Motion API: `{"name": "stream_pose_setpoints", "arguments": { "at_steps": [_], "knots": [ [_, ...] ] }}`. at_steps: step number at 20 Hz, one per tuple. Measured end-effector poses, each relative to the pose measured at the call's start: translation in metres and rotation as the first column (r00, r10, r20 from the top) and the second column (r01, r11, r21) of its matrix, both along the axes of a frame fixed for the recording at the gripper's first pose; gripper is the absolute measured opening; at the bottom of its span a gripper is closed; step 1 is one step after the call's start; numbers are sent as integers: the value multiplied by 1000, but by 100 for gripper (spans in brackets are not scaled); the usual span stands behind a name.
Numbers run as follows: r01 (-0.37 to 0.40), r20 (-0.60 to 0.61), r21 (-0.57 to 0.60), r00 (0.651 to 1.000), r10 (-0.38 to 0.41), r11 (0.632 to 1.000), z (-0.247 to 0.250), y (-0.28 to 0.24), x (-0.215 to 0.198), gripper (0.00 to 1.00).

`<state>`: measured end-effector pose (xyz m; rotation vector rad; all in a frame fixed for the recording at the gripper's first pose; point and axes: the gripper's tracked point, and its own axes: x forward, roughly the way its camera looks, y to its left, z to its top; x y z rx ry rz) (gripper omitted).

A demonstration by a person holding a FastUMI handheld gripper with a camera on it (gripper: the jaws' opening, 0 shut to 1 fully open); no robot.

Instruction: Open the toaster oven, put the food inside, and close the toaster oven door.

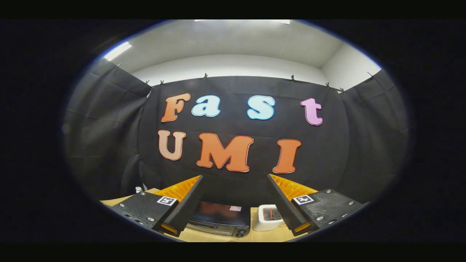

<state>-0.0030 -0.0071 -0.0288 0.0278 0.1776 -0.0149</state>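
Claw (235,203) held high with its fingers spread wide apart and nothing between them; toaster oven (219,218) sits on the worktop (214,237) below and just ahead, seen between the fingers, door up and shut as far as I can tell, a white box-like item (267,217) just beside it toward the right finger. Shut door fits either before opening or after closing; food not made out, inside hidden. Small label on the oven top too blurred to read, no brand legible.
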Motion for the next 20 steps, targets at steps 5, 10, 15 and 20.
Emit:
{"name": "stream_pose_setpoints", "arguments": {
  "at_steps": [5,10,15,20],
  "knots": [
    [19,-7,6,1000,-19,1000,-3,-9,1,100],
    [24,-6,-4,1000,-24,1000,-3,-18,2,100],
    [31,-8,-1,999,-31,1000,-5,-19,3,100],
    [32,-6,-8,999,-32,999,-9,-20,2,100]
  ]
}}
